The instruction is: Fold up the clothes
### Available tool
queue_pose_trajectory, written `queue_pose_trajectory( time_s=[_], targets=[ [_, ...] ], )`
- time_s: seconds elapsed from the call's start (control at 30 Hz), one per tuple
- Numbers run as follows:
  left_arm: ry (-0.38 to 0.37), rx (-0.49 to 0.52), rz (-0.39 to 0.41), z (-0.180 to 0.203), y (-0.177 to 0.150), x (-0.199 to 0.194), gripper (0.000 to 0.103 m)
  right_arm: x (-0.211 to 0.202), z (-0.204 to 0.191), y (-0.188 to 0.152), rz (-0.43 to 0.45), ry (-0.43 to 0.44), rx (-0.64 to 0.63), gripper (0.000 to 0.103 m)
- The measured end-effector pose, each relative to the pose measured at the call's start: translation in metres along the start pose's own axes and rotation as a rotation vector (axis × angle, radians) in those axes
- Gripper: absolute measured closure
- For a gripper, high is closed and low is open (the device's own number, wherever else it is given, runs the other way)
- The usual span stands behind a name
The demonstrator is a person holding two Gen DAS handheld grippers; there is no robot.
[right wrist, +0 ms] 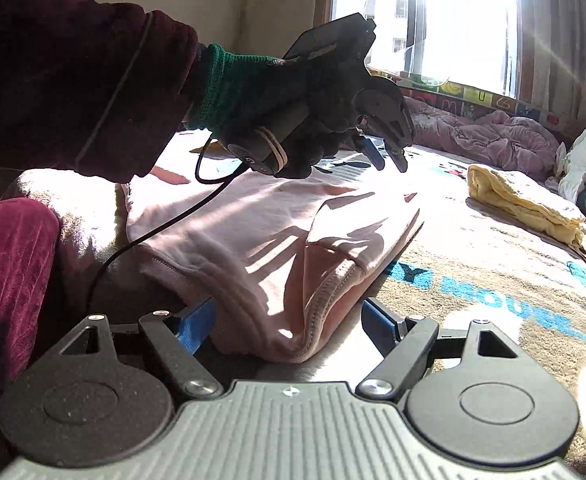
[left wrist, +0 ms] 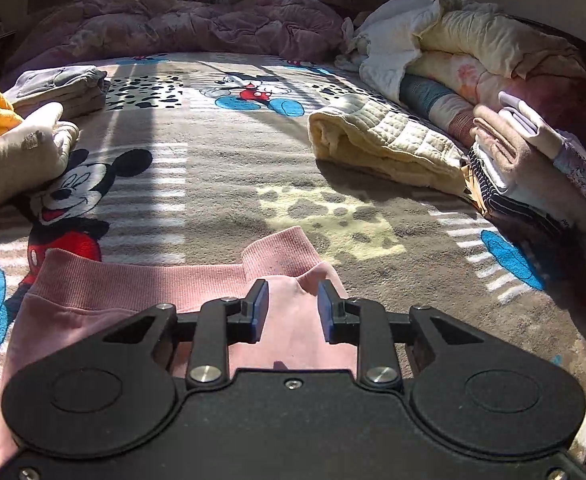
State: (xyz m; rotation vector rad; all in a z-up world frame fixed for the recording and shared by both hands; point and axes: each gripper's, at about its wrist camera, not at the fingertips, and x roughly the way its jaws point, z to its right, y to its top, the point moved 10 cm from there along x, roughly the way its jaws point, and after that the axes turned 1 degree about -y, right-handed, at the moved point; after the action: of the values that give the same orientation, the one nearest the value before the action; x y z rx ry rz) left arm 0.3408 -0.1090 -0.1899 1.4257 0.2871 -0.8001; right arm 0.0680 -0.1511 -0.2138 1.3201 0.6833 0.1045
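Observation:
A pink sweatshirt point(left wrist: 141, 292) lies partly folded on the Mickey Mouse blanket point(left wrist: 221, 168); its ribbed hem faces away from me in the left wrist view. My left gripper point(left wrist: 293, 304) hovers open just above the pink cloth, holding nothing; it also shows in the right wrist view point(right wrist: 391, 158), held in a gloved hand above the garment. My right gripper point(right wrist: 289, 320) is open wide at the near folded edge of the sweatshirt point(right wrist: 261, 240), with the fold lying between its blue pads point(right wrist: 195, 326).
A folded yellow quilted blanket point(left wrist: 385, 140) lies to the right. Stacked folded clothes point(left wrist: 533, 168) and bedding point(left wrist: 485, 52) sit at far right. Cream and orange garments point(left wrist: 17, 148) and folded grey clothes point(left wrist: 65, 88) lie left. A purple duvet point(left wrist: 181, 24) lies below the window.

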Motion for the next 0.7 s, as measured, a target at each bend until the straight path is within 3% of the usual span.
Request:
queue_pose_trajectory(
  time_s=[0.13,0.33,0.4,0.5,0.6,0.7],
  targets=[
    [-0.012,0.060,-0.012,0.007,-0.025,-0.005,0.079,0.016,-0.004,0.020,0.105,-0.026,-0.068,0.025],
    [0.030,0.170,-0.057,0.009,-0.059,0.011,0.077,0.060,-0.018,-0.010,-0.079,0.112,0.017,0.022],
    [0.038,0.174,-0.035,0.010,-0.056,0.003,0.077,0.060,-0.030,-0.009,-0.084,0.154,-0.023,0.022],
    [0.012,0.210,0.013,0.023,-0.052,-0.022,0.077,0.059,-0.043,-0.014,-0.090,0.147,-0.122,0.021],
    [-0.034,0.219,0.032,0.034,-0.060,-0.053,0.077,0.042,-0.044,-0.005,-0.063,0.175,-0.113,0.025],
    [-0.066,0.162,0.025,0.031,-0.081,-0.075,0.077,0.019,-0.030,0.004,-0.015,0.135,-0.070,0.025]
  ],
)
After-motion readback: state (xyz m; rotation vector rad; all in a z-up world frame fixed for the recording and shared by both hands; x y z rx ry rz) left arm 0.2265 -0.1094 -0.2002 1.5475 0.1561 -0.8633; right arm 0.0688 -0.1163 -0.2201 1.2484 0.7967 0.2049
